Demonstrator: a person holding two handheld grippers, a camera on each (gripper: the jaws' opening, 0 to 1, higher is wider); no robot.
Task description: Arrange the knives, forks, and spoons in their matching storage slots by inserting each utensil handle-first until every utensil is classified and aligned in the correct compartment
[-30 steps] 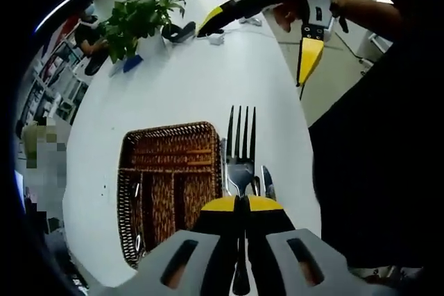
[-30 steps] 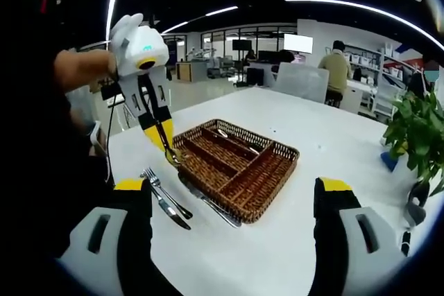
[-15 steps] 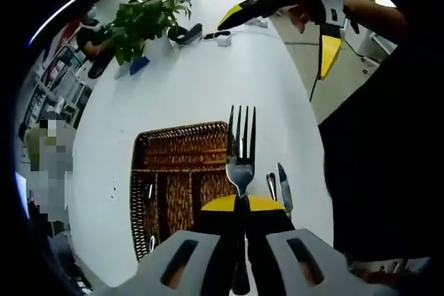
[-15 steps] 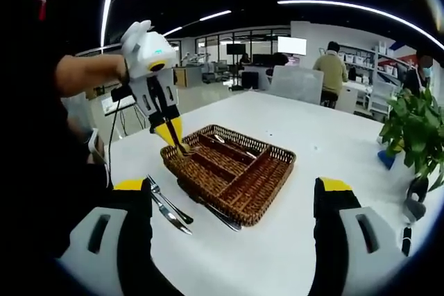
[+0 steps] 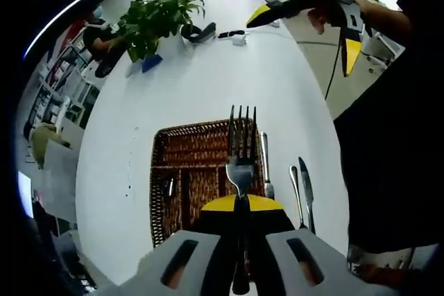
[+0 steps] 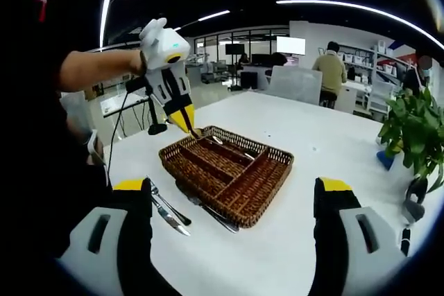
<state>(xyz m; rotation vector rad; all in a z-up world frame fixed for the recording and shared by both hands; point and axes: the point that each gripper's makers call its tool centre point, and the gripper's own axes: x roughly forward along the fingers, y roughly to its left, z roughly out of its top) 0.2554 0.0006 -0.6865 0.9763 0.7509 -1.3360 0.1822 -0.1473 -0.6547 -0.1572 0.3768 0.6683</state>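
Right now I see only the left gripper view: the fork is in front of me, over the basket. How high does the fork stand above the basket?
Observer: In the right gripper view the left hand-held gripper points steeply down, and the tip of the fork is about level with the rim of the basket at its far left corner. I cannot tell if it touches.
Operator: Is the other one free to help?
Observer: Yes. The right hand-held gripper has its jaws wide apart, with nothing between them.
Operator: What lies just ahead of it?
Observer: The loose utensils lie on the table just ahead of its left jaw, beside the basket's near wall.
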